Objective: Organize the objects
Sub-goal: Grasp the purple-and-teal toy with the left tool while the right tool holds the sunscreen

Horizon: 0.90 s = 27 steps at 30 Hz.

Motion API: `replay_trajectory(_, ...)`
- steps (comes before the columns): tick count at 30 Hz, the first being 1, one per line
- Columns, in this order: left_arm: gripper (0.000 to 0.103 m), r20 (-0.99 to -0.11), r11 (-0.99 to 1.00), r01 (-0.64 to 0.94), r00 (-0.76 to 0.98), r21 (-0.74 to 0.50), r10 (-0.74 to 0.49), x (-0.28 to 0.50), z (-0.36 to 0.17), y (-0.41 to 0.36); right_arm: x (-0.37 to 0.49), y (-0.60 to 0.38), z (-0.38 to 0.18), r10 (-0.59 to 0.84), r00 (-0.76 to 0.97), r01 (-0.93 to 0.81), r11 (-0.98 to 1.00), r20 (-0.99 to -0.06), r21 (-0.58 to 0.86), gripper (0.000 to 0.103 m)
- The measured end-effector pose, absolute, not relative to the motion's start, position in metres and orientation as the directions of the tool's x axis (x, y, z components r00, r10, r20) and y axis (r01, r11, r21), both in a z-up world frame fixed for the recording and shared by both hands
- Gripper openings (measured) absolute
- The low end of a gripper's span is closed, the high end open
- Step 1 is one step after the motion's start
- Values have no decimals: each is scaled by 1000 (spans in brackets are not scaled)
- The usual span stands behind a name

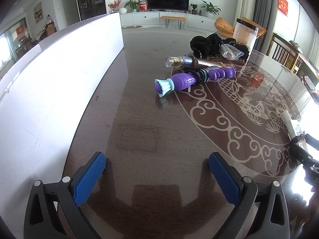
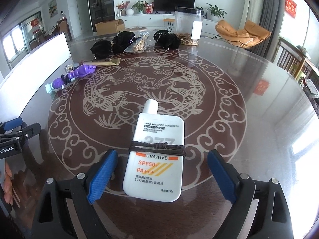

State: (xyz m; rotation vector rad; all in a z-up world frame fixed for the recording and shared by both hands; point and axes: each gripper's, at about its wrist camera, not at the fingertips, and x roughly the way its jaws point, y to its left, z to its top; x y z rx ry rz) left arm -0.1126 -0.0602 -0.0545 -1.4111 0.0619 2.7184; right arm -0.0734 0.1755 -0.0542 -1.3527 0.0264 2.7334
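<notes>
A white sunscreen bottle (image 2: 154,155) with a dark hair tie (image 2: 157,148) wound around it lies on the glass table between the open jaws of my right gripper (image 2: 160,176), not touched by either pad. My left gripper (image 1: 157,176) is open and empty over bare table. Ahead of it lie a purple toy wand (image 1: 191,79) with black hair ties around it and a gold tube with a clear cap (image 1: 185,61). The wand (image 2: 73,77) and the tube (image 2: 99,62) also show at the left of the right wrist view.
A white box wall (image 1: 59,75) runs along the left. Black scrunchies (image 1: 207,44), a clear plastic bag (image 1: 231,51) and a tall clear jar (image 2: 188,25) stand at the table's far side. The left gripper's body (image 2: 14,137) shows at the left edge.
</notes>
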Motion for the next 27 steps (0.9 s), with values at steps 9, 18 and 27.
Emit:
replay_trajectory(9, 103, -799, -976, -217, -584, -18, 144, -143, -21, -67, -68, 173, -50, 107, -630, -102, -993, -769, -54, 96)
replay_trajectory(18, 103, -841, -949, -315, -518, 17, 157, -213, -27, -15, -68, 175, -49, 105, -633, -103, -993, -767, -51, 97)
replay_trajectory(27, 22, -843, -934, -356, -515, 40, 160, -196, -39, 1, -67, 181, -49, 100, -634, -123, -992, -767, -28, 97)
